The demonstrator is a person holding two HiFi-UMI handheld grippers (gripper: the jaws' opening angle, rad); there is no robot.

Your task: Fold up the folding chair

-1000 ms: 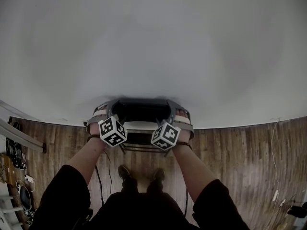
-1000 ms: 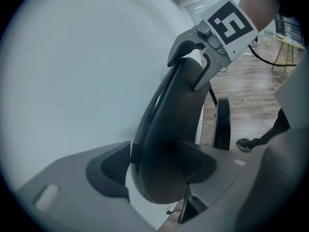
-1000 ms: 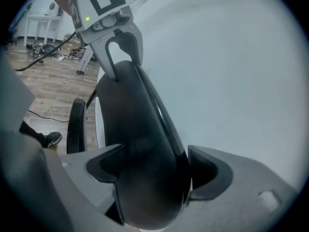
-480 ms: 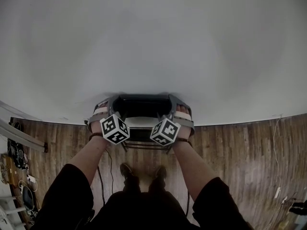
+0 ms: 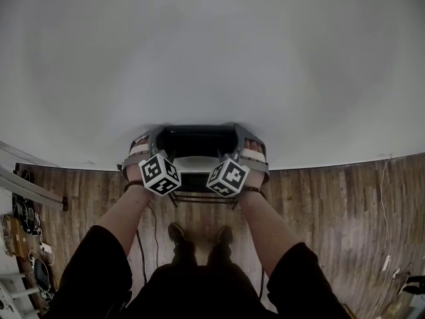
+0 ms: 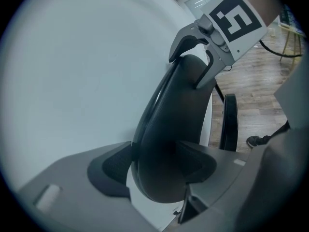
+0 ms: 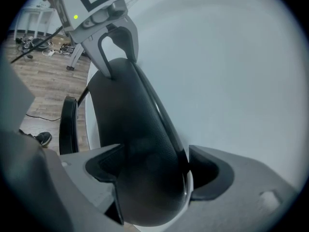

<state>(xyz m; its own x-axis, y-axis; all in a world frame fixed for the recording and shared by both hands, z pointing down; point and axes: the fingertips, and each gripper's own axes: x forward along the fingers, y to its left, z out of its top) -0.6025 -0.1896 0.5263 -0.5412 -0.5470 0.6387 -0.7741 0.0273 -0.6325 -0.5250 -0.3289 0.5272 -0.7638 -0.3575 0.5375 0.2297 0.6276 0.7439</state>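
The left gripper [image 6: 159, 170] and the right gripper [image 7: 154, 170] each pinched the black padded backrest [image 5: 197, 140] of the folding chair [image 5: 199, 186]; the chair stood at the centre of the head view, close before the white wall [image 5: 212, 58]. The seat [image 6: 229, 122] seemed nearly upright behind the backrest, so the folding looked almost finished; the next move probably called for firm grips on both sides while the frame was pressed flat.

White wall [image 5: 212, 45] beyond left tool [image 5: 157, 137] and right tool [image 5: 238, 135]. Plank floor [image 5: 332, 205] and shoes [image 5: 176, 233] below them. Clutter [image 5: 26, 244] far left.
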